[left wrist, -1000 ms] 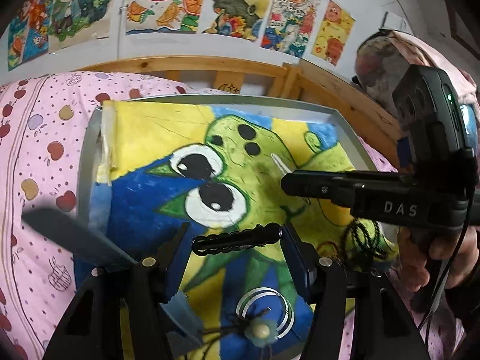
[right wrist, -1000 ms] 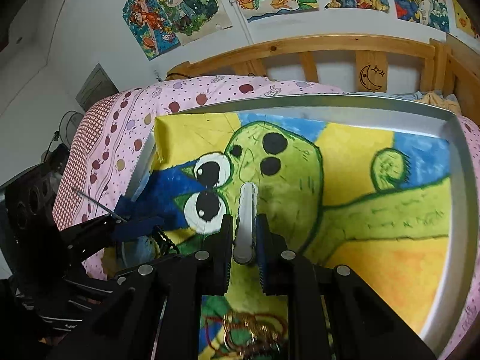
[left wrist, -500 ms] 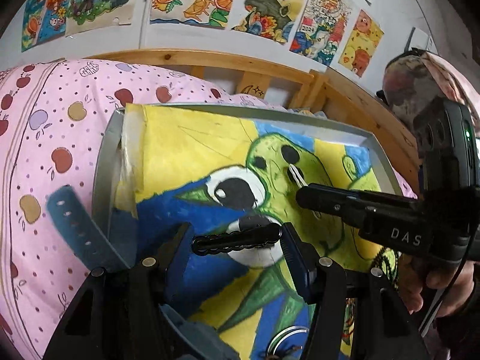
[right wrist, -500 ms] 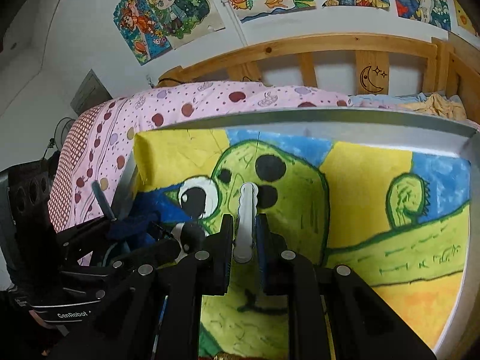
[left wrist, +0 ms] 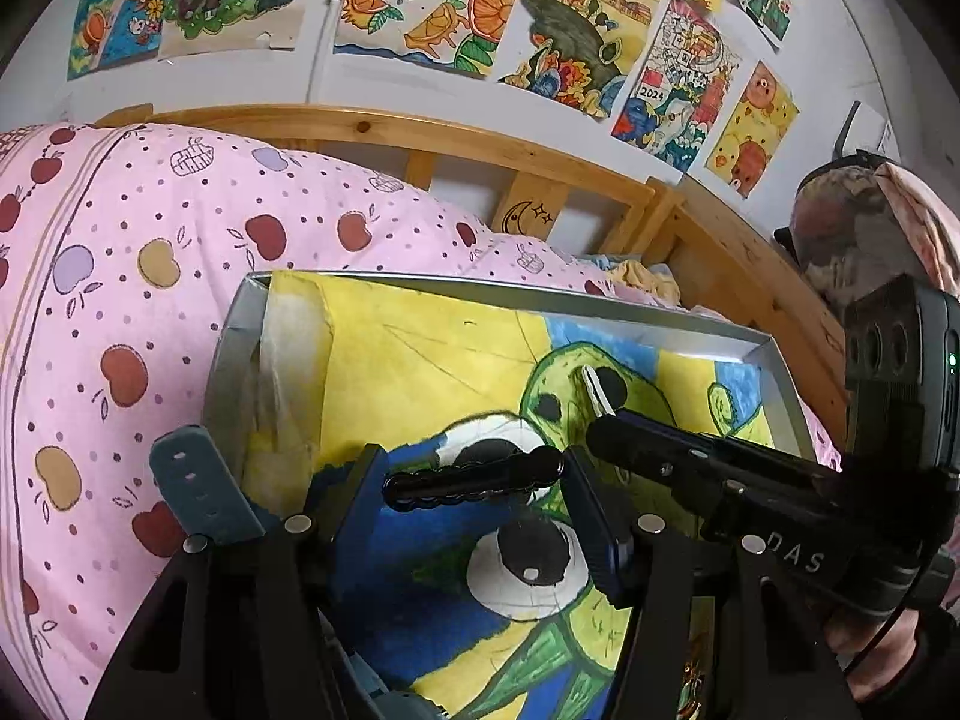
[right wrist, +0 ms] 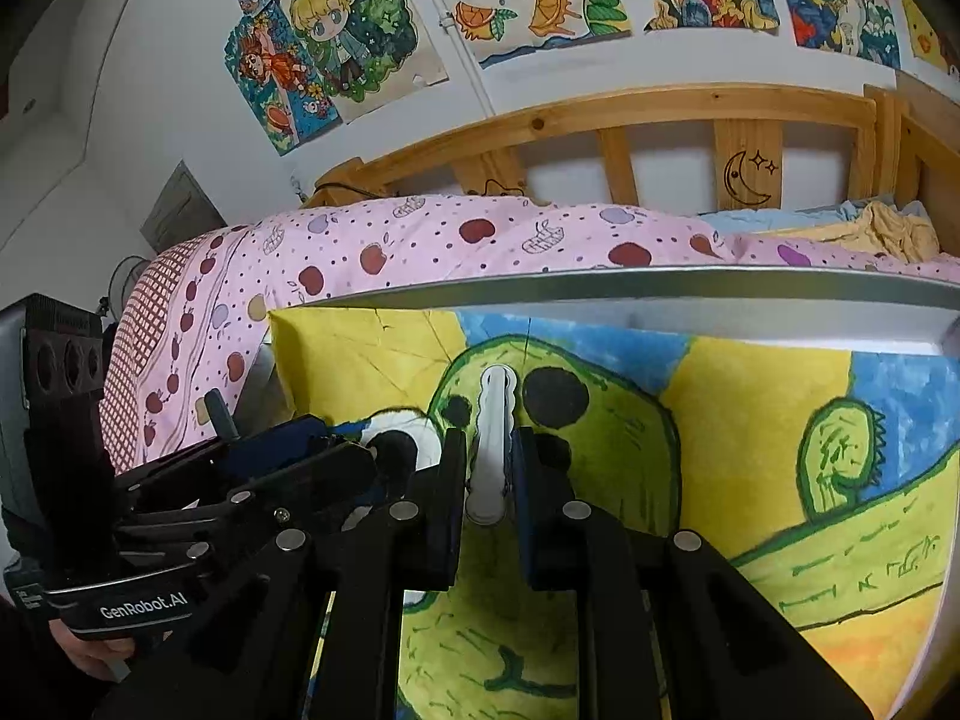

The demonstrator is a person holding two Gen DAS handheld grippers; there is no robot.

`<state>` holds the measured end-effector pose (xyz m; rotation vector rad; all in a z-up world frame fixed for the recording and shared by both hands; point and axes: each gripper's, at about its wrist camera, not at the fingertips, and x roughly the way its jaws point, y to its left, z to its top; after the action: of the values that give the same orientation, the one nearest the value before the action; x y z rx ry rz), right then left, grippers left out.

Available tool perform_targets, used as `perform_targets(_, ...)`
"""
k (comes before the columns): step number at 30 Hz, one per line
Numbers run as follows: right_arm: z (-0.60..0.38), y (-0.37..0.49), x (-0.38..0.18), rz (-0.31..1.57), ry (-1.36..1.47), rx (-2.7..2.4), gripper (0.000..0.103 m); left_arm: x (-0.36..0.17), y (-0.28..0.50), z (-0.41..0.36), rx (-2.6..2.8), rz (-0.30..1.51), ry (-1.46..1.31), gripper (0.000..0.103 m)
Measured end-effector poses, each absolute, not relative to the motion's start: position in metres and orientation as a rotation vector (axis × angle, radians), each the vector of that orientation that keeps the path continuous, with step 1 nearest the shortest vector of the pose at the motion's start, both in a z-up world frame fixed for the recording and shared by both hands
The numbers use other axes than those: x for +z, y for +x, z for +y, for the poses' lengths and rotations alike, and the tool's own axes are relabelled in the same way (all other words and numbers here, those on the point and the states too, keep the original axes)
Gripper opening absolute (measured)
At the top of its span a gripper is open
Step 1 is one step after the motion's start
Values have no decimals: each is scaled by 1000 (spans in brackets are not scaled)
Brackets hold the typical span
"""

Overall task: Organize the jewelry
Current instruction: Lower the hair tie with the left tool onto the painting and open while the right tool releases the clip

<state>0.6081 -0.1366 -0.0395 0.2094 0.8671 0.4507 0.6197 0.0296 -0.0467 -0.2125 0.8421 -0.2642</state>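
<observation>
Clips fill both claws: left gripper (left wrist: 474, 474) pinches black hair clip (left wrist: 474, 476), right gripper (right wrist: 491, 468) clamps white clip (right wrist: 493, 441) (neither placed), tray (right wrist: 600, 291) toward twelve o'clock.

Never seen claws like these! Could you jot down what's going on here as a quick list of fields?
Setting: metal tray on a pink apple-print quilt, lined with a painted frog picture
Left claw: shut on a black hair clip, held crosswise
Right claw: shut on a white hair clip, pointing forward
Position: both claws over the tray, side by side
Background: wooden bed rail, drawings on the wall
</observation>
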Motion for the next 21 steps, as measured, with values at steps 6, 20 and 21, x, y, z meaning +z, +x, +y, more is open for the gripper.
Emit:
perform_targets(6, -131, 602, -36, 870, 135, 450, 14, -46, 620, 31, -269, 839, -216, 57)
perform_targets(20, -153, 587, -33, 829, 221, 402, 48, -41, 611, 43, -290, 807, -288, 57)
perform_targets(21, -158, 586, -34, 824, 240, 392, 48, -39, 609, 44, -292, 799, -295, 57)
